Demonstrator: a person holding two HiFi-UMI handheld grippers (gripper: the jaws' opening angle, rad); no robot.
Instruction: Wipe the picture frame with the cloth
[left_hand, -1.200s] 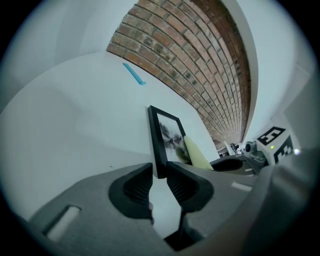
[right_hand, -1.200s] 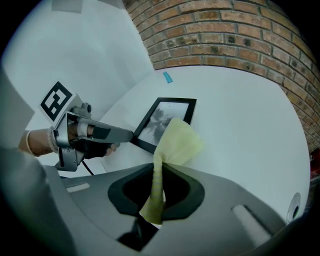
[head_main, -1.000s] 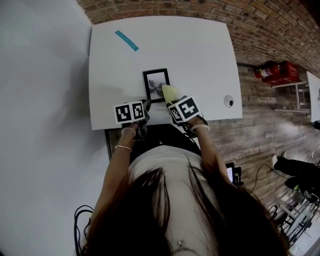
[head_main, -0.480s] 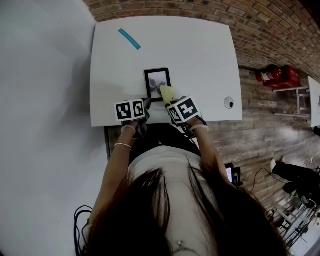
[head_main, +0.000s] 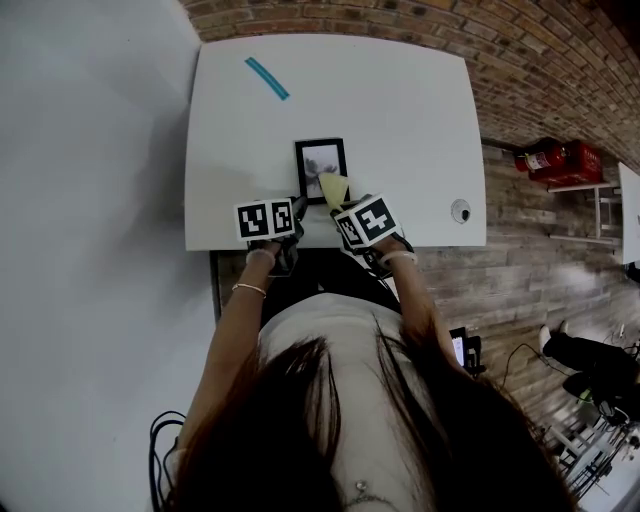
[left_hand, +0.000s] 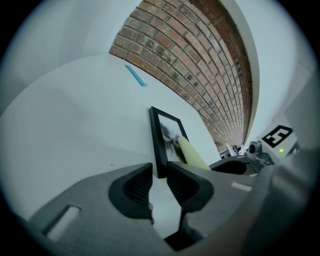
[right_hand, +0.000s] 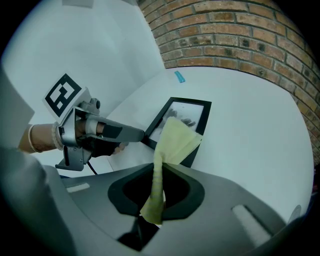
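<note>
While the fingers of the left gripper (left_hand: 160, 172) pinch the picture frame (left_hand: 159, 142) by its near corner, seemingly to pin it flat on the white surface (left_hand: 75, 130), the right gripper (right_hand: 159, 176) clamps the yellow cloth (right_hand: 176, 142). The cloth's free end lies on the frame just ahead of those fingers, placed for wiping, I'd say.

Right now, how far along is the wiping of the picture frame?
Done: the left gripper has its fingers shut on the near corner of the picture frame, which lies flat on the table, and the right gripper pinches the yellow cloth. In hand: the cloth drapes over the frame's near right part. Left: the far half looks uncovered; how much is already wiped, I can't tell.
</note>
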